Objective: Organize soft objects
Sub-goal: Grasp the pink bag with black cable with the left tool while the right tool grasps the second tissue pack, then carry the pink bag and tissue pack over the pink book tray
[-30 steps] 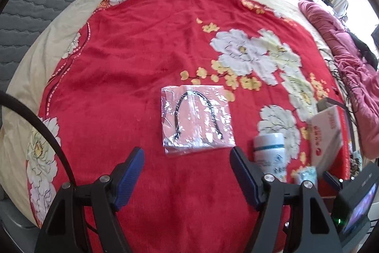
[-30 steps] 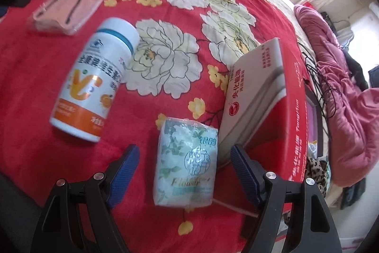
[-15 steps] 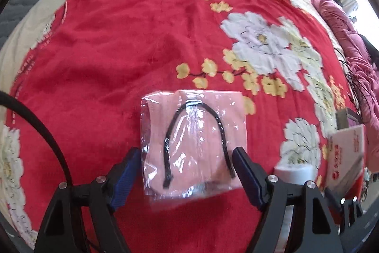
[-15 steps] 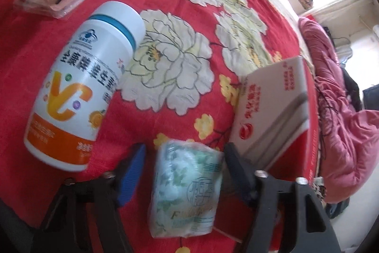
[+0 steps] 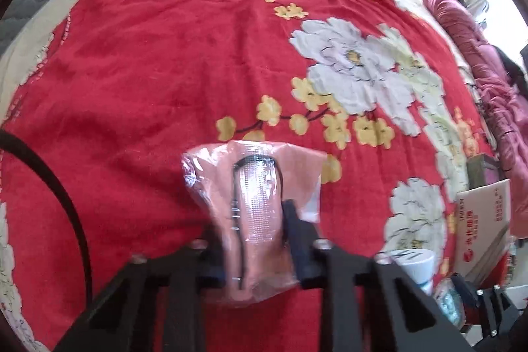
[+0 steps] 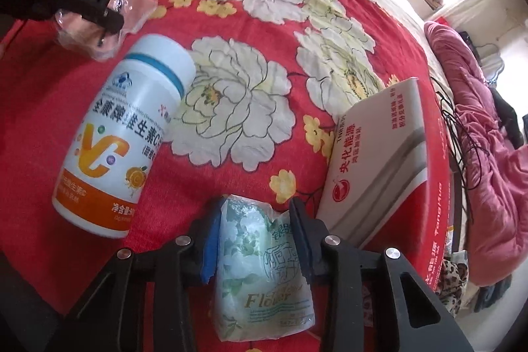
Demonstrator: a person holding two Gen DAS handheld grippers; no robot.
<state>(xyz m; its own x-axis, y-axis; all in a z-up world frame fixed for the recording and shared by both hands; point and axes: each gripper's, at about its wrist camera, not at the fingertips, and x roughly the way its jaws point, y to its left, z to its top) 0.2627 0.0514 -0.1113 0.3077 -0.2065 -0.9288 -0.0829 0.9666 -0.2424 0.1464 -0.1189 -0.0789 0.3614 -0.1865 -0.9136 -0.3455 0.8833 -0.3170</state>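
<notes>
Now both jaws just closed: left gripper pinching pink packet, right gripper squeezing tissue pack, lengthwise along fingers.

The left tool hides the lower sides of the clear plastic packet of pink cloth; the white cylindrical plastic bottle shows only its blurred cap there.

Both grippers point steeply down — the left gripper has just closed on a pouch, the right gripper on a tissue pack.
</notes>
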